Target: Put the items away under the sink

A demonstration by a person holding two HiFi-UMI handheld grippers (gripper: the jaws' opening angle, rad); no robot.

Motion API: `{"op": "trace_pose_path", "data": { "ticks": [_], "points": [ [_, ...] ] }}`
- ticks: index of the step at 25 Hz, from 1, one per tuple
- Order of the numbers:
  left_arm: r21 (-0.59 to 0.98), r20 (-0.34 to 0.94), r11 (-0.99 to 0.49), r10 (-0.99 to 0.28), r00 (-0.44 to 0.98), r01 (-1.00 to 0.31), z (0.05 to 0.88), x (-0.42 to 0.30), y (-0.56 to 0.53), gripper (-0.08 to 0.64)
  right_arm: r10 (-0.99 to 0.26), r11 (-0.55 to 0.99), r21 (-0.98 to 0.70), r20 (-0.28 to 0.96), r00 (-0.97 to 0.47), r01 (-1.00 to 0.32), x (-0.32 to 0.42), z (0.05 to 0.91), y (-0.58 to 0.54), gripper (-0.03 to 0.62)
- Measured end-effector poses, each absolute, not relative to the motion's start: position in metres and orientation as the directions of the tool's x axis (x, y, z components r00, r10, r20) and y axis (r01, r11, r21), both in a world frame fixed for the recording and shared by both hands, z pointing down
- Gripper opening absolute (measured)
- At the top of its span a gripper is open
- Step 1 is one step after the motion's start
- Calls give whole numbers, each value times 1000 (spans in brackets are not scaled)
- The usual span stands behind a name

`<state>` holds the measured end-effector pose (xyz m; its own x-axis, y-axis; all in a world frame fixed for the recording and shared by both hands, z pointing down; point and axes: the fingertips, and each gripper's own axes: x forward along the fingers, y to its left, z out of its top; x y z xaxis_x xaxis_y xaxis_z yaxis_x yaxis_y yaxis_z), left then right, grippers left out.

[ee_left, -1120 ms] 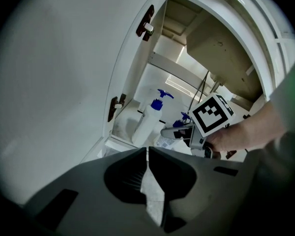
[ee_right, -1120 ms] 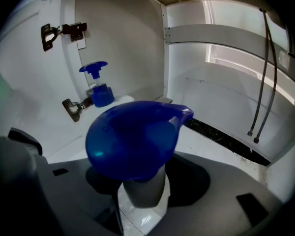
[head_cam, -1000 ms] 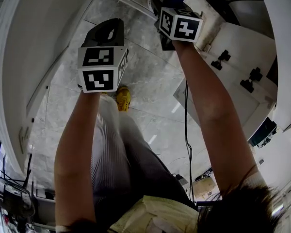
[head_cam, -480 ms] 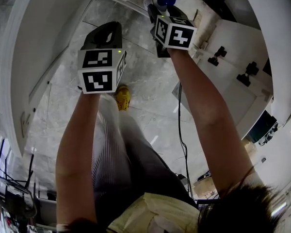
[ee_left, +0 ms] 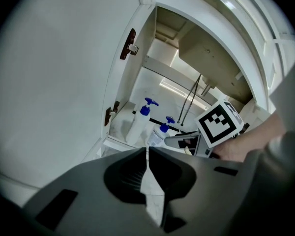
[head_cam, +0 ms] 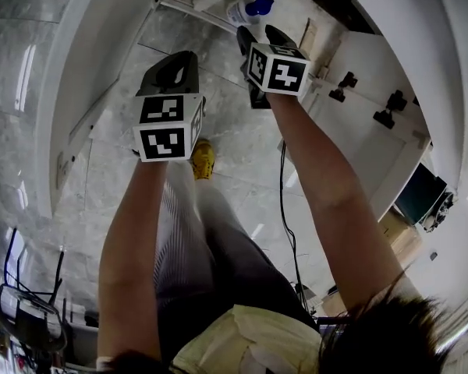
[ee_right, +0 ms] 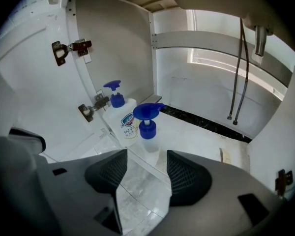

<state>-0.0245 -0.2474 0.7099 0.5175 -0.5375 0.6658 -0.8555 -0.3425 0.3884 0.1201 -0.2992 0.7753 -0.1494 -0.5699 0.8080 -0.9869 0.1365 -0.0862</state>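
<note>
The right gripper hangs at the mouth of the open cabinet, its jaws spread with nothing between them. Just beyond them, near the front edge of the cabinet's floor, two pump bottles stand side by side: a white bottle with a printed label and a clear bottle (both have blue pump heads). The left gripper is held further out over the marble floor, its jaws pressed together on nothing.

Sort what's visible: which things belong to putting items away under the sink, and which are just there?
Job: labelled pump bottle, clear pump bottle, under-sink cabinet.
Just there: hoses, door hinges, floor cable, yellow shoe.
</note>
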Motion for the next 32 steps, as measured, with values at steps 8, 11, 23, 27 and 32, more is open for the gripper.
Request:
{"op": "trace_pose_path", "data": {
  "ticks": [8,11,23,27,32],
  "points": [
    [403,669,-331,-529,521,-853,686,-24,-237,48,-552,76,-165,814,-179,-983,108,750,-266,245],
    [401,669,-329,-532,519,-855,674,-26,-236,48,-556,48,-193,810,-187,-980,103,737,-256,245],
    [418,671,-324,-520,529,-849,623,-28,-214,48,-571,-16,-228,801,-179,-973,97,677,-223,244],
    [419,670,-332,-515,535,-845,603,-29,-205,48,-585,-44,-243,793,-172,-969,95,652,-212,236],
    [421,678,-314,-514,525,-851,582,-34,-195,48,-591,-58,-269,785,-184,-961,87,627,-196,222]
  ]
}}
